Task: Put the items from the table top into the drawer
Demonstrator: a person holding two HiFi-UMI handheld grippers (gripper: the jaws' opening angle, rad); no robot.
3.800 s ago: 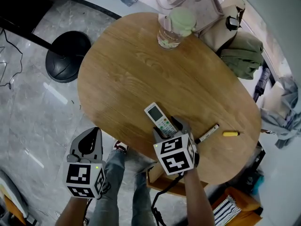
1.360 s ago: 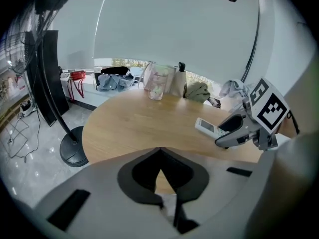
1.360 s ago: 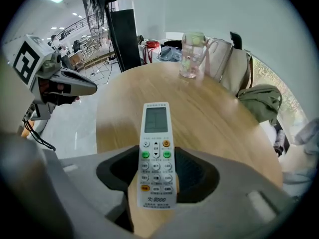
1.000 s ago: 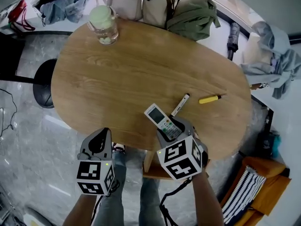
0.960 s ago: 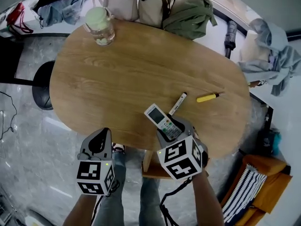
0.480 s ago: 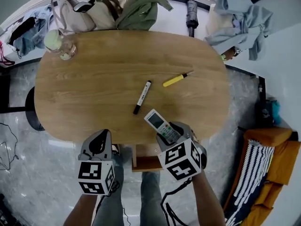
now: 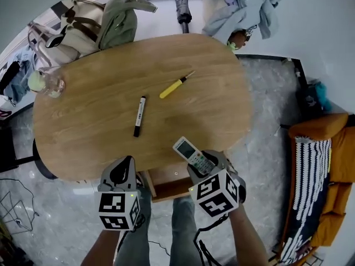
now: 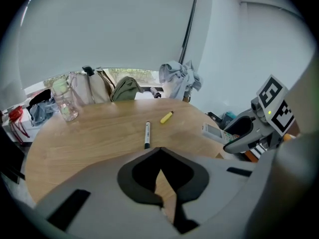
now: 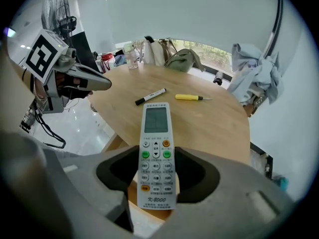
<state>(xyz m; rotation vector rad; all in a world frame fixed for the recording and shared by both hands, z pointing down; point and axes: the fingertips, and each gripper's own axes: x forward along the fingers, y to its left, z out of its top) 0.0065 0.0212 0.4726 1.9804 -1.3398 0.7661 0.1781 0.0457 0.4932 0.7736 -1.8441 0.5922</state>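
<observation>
My right tongs (image 7: pixel 205 163) are clamped across the lower half of the remote (image 9: pixel 155 133), whose long axis runs straight out ahead of them, screen end over the near edge of the table (image 7: pixel 83 121). The open drawer (image 7: pixel 166 183) sits under that edge, just beside these tongs toward my left tongs (image 7: pixel 123 165), which are closed and empty. I'd judge the right hand must swing the remote inward and down. The black marker (image 7: pixel 138 116) and yellow pen (image 7: pixel 175 86) lie farther out.
</observation>
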